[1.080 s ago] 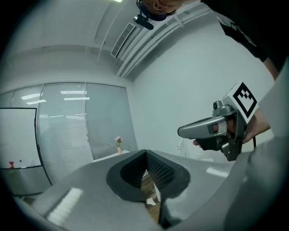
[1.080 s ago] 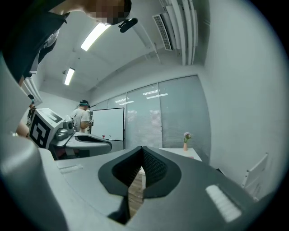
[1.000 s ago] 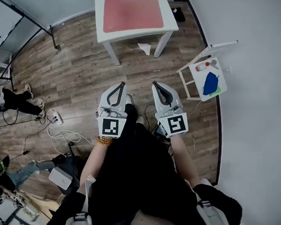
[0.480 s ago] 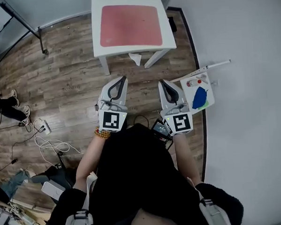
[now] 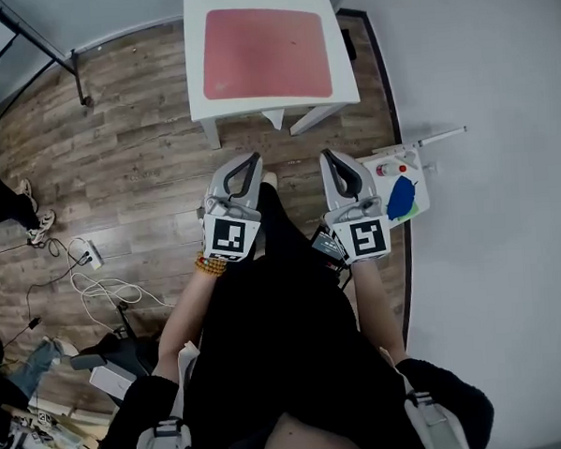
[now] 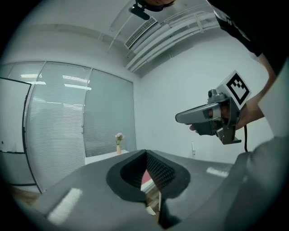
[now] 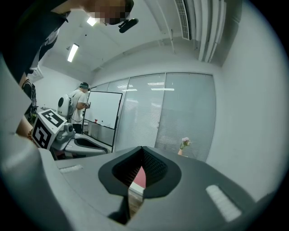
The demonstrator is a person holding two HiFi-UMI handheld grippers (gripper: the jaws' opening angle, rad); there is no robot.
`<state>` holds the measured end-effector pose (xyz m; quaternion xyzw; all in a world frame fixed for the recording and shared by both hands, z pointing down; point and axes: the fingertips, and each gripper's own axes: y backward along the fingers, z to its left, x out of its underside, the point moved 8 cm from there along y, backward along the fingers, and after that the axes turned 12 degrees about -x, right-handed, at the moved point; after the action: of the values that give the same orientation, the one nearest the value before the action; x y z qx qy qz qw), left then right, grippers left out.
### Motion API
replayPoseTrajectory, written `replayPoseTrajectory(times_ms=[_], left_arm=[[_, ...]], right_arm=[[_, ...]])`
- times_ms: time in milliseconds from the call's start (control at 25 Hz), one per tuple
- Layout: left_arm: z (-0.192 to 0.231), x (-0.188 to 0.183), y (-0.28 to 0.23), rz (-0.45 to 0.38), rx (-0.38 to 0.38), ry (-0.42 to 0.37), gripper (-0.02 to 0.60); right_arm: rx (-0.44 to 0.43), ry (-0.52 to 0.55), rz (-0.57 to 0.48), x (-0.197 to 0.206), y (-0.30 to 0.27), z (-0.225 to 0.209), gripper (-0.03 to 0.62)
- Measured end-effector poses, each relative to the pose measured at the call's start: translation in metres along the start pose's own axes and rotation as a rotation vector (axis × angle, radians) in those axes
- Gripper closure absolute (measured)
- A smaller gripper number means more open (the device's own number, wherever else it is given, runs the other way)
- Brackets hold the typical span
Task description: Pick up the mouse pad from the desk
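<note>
— What's the room like?
— Brown wood-plank floor (image 5: 137,170) with a pale grey wall (image 5: 480,86) on the right. A square white desk (image 5: 344,79) stands against the far side.

— And the mouse pad?
— The flat, rectangular red mouse pad (image 5: 262,53) lies on the desk top. It covers most of it, with a white margin along each edge.

— The grippers?
— Both are short of the desk's near edge, held over the floor and apart from the desk. The left gripper (image 5: 249,159) points toward the near left corner and the right gripper (image 5: 331,155) toward the near right one. Each has its jaws pressed together at the tips with nothing between them; a sliver of red pad shows through each slit.

— Anything close by?
— A small white side stand (image 5: 421,179) sits just right of the right gripper. It carries a blue object (image 5: 400,198) and a red-capped bottle (image 5: 384,169). A white power strip (image 5: 88,254) and loose white cables (image 5: 106,292) lie on the floor to the left. Floor planks lie between the jaws and the desk.
</note>
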<state>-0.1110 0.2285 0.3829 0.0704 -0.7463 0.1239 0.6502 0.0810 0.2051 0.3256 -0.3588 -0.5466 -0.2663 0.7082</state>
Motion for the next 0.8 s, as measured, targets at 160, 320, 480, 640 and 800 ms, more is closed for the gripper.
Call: replayPoseTrajectory(times_ms=[160, 320, 480, 640, 800], left_arm=[[0.007, 0.001, -0.021, 0.024, -0.011, -0.017, 0.581], [0.019, 0.001, -0.052, 0.039, -0.018, -0.037, 0.581], [0.029, 0.002, -0.101, 0.066, 0.008, -0.075, 0.580], [0.034, -0.003, -0.158, 0.096, 0.023, -0.110, 0.580], [0.041, -0.001, -0.200, 0.161, 0.031, -0.158, 0.549]], right_arm=[[0.010, -0.009, 0.005, 0.007, -0.013, -0.027, 0.568], [-0.013, 0.010, 0.012, 0.017, -0.041, -0.061, 0.568], [-0.051, 0.083, 0.002, 0.021, -0.073, -0.104, 0.568], [-0.054, 0.067, 0.059, 0.042, -0.096, -0.156, 0.568], [-0.067, 0.014, 0.106, 0.060, -0.121, -0.200, 0.568]])
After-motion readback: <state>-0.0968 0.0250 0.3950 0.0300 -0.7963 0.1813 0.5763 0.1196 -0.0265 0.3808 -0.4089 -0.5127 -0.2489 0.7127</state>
